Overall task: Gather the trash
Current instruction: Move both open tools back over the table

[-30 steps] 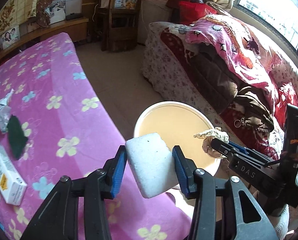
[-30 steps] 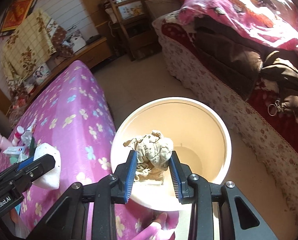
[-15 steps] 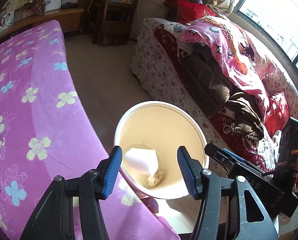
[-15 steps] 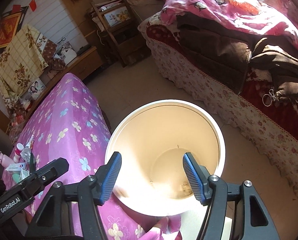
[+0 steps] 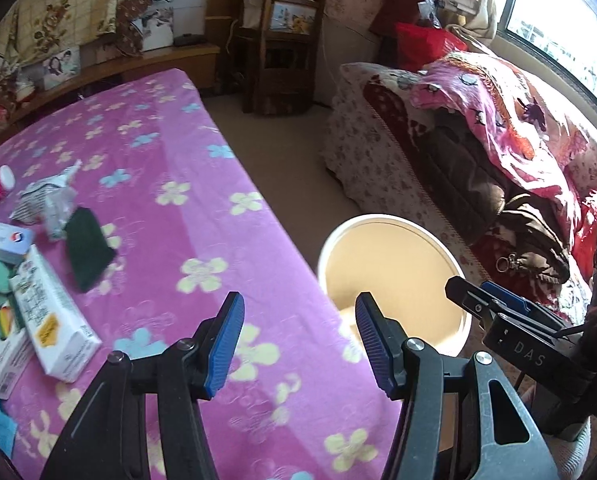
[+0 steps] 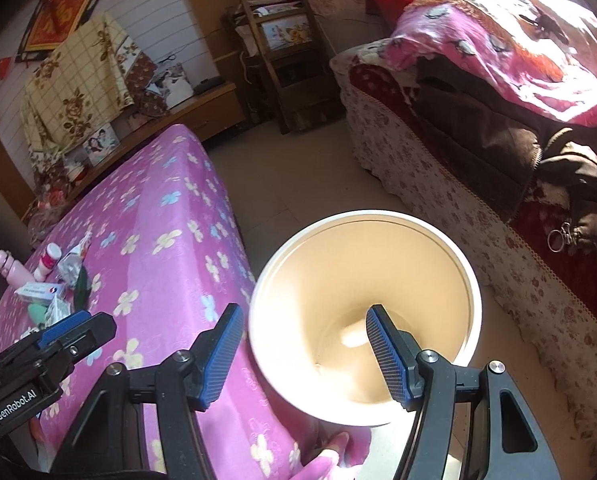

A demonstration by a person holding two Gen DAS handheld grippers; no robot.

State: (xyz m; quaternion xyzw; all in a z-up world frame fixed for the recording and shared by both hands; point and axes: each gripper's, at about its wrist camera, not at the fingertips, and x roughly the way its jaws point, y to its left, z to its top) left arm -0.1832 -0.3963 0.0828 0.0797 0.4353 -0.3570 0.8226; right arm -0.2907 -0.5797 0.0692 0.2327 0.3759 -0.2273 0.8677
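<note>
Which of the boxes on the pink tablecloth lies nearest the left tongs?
The long white carton with the yellow label. It lies diagonally, closest to the left tongs; the blue-striped box sits farther back among the clutter.

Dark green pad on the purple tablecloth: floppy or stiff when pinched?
The dark green pad lies thin and flat on the tablecloth, so probably light and bendy. Its surface looks matte and coarse, so slipping seems unlikely. Flat shape: won't roll.

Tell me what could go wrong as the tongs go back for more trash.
1. The bin stands tight against the tablecloth edge; a swinging arm might tip it.
2. Boxes, a green pad and a wrapper lie crowded together, so open left tongs might grab a keeper or shove one off.
</note>
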